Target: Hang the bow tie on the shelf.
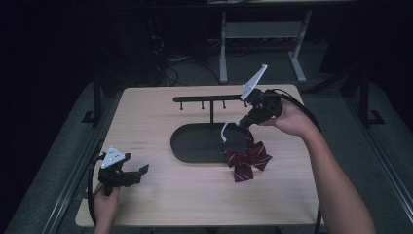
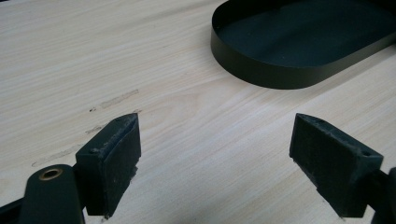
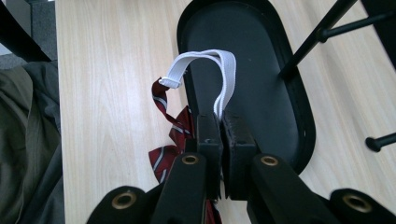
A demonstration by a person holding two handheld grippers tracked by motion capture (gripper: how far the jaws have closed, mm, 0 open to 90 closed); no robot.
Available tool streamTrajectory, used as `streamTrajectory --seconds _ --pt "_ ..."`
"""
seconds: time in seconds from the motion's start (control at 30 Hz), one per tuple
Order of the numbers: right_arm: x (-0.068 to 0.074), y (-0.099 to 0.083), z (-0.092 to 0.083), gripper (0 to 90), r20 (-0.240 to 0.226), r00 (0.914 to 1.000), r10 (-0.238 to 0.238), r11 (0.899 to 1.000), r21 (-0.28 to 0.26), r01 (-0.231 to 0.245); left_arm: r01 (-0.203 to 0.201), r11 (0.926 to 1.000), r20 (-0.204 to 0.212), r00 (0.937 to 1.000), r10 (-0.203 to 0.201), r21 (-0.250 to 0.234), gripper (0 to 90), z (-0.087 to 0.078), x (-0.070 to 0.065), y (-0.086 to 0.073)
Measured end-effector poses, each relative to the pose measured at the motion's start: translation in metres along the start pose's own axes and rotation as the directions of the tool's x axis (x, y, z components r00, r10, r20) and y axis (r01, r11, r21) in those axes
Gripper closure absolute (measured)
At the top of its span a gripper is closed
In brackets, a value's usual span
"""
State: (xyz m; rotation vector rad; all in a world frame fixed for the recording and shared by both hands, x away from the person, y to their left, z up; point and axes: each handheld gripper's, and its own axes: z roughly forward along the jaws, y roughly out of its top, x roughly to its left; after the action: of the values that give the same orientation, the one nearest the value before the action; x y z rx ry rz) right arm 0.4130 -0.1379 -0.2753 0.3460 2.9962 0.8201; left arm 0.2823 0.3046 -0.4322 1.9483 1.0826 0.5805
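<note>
A dark red striped bow tie (image 1: pixel 247 161) lies at the right edge of the black oval tray (image 1: pixel 195 146), its white elastic strap (image 1: pixel 228 129) lifted above it. My right gripper (image 1: pixel 242 123) is shut on that strap (image 3: pixel 224 74), whose loop arches out from between the closed pads, while the bow (image 3: pixel 169 130) hangs below them. A black hanger stand with a hooked crossbar (image 1: pixel 207 99) rises from the tray. Near the table's front left corner, my left gripper (image 1: pixel 139 174) stands open over bare wood, its pads (image 2: pixel 119 158) wide apart with nothing between them.
The wooden table (image 1: pixel 146 117) carries only the tray and stand. The tray's wall (image 2: pixel 261 70) lies ahead and right of the left gripper. The stand's post and hooks (image 3: pixel 313 39) cross close to the right gripper. Dark floor and a desk frame (image 1: pixel 263 34) lie beyond.
</note>
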Motion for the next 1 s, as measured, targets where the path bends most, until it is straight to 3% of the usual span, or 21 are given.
streamTrajectory --seconds 1.0 --pt "-0.017 0.027 0.006 86.6 -0.004 1.0 0.008 1.0 0.005 -0.008 0.021 0.9997 0.001 0.9998 -0.021 -0.009 16.3 0.0 0.0 0.0"
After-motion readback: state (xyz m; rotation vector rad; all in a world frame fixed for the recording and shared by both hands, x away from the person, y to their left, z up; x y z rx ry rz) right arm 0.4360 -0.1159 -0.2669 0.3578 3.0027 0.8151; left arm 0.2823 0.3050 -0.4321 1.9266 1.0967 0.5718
